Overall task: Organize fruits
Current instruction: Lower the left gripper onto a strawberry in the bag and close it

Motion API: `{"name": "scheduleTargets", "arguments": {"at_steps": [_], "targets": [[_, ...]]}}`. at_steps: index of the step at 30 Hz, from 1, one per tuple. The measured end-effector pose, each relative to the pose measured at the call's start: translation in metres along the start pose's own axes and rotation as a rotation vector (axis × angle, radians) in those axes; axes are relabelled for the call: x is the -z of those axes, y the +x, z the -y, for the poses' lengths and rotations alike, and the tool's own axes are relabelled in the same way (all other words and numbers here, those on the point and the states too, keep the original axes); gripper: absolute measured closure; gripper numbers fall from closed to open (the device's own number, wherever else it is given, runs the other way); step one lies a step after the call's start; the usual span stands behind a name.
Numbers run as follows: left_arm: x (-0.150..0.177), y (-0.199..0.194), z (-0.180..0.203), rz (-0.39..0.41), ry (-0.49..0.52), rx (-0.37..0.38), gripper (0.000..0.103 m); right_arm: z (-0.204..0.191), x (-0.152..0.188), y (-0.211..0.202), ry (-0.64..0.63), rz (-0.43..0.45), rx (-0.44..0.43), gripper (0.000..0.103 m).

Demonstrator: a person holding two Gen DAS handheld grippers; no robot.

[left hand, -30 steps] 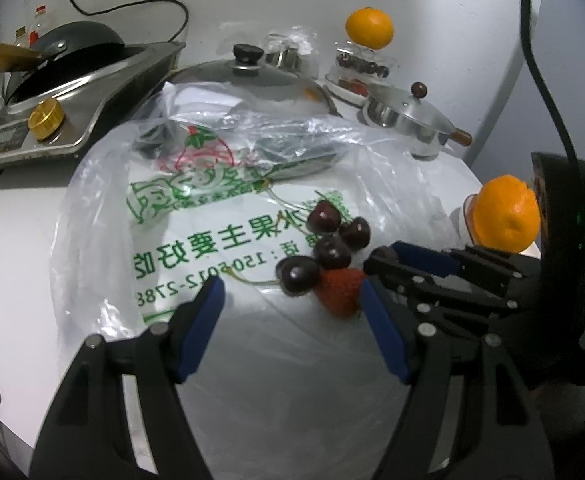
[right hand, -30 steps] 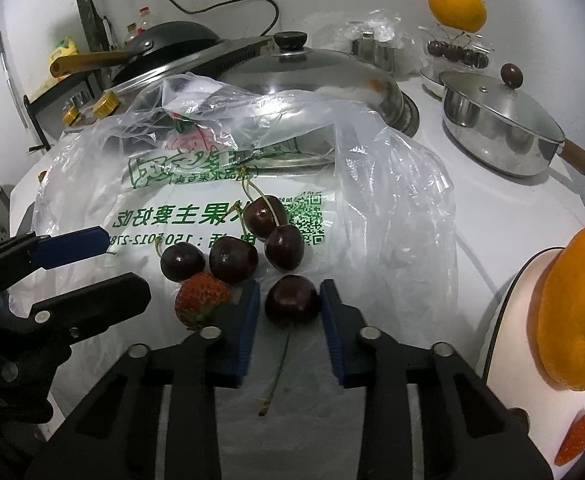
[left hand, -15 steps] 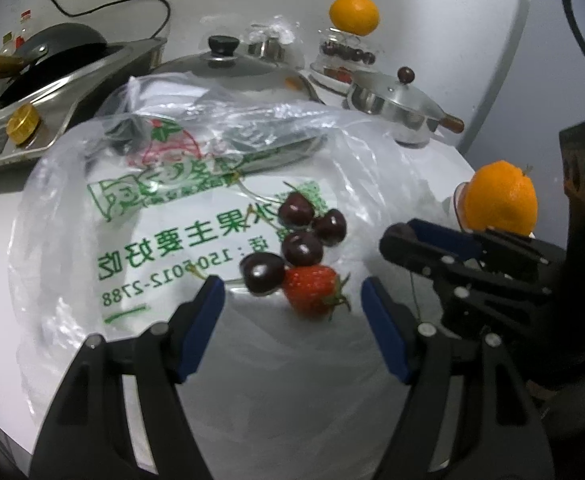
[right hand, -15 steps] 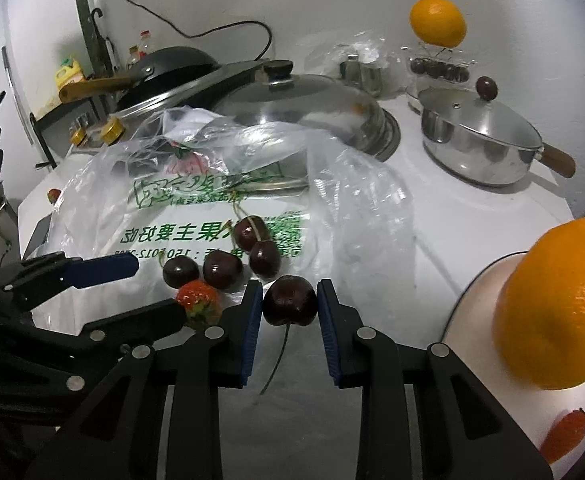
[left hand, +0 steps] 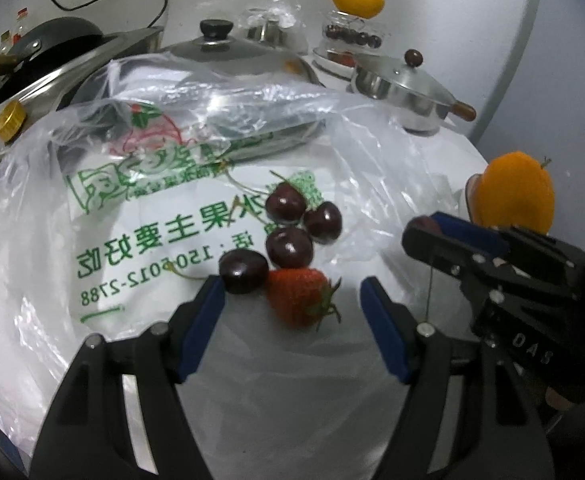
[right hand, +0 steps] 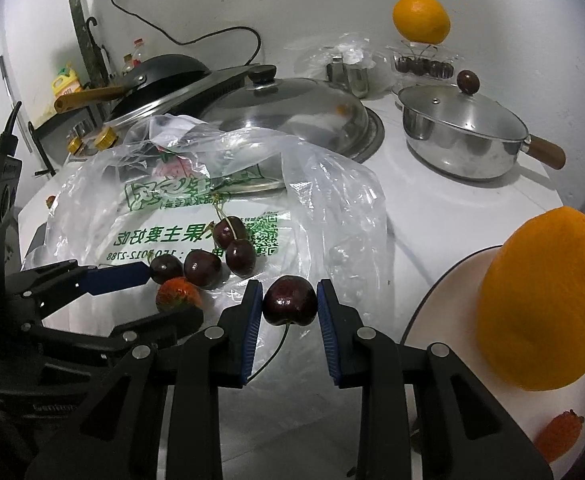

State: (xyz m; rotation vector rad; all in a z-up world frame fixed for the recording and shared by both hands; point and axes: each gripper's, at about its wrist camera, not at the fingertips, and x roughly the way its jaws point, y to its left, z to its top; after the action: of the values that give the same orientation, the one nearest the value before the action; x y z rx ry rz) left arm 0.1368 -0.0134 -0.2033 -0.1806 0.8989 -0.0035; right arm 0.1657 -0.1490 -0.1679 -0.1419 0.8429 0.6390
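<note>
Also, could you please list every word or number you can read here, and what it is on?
"水果主要好吃": green, mirror-reversed, on the plastic bag.
"1505012-2788": mirror-reversed, just below it on the bag; the middle digits are uncertain.
The bag's logo lettering and the small print beside the QR code are too blurred to read.

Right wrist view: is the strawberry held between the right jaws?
No, the right gripper is shut on a dark cherry; the strawberry lies on the plastic bag.

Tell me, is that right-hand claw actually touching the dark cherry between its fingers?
Touching. In the right wrist view, the right gripper has both blue pads pressed against the sides of the cherry, with no gap on either side and the stem hanging free below.
</note>
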Motion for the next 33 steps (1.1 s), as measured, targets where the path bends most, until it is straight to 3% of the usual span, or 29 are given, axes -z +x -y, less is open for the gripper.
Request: {"name": "scheduleTargets", "arguments": {"at_steps": [6,9,12,33], "targets": [[0.001,-0.006,0.003,0.011,0.01,-0.012,0.032,0.002,0.001,-0.001,0.004,0.008,-0.007,0.073],[0.003,-0.008,0.005,0.014,0.01,-0.026,0.044,0.002,0.003,-0.002,0.007,0.009,-0.014,0.073],[0.005,-0.007,0.006,0.006,0.011,-0.028,0.049,0.004,0.005,-0.003,0.01,0.01,-0.02,0.073],[0.002,0.007,0.015,-0.019,0.009,-0.039,0.056,0.006,0.007,-0.006,0.003,0.021,-0.041,0.073]]}}
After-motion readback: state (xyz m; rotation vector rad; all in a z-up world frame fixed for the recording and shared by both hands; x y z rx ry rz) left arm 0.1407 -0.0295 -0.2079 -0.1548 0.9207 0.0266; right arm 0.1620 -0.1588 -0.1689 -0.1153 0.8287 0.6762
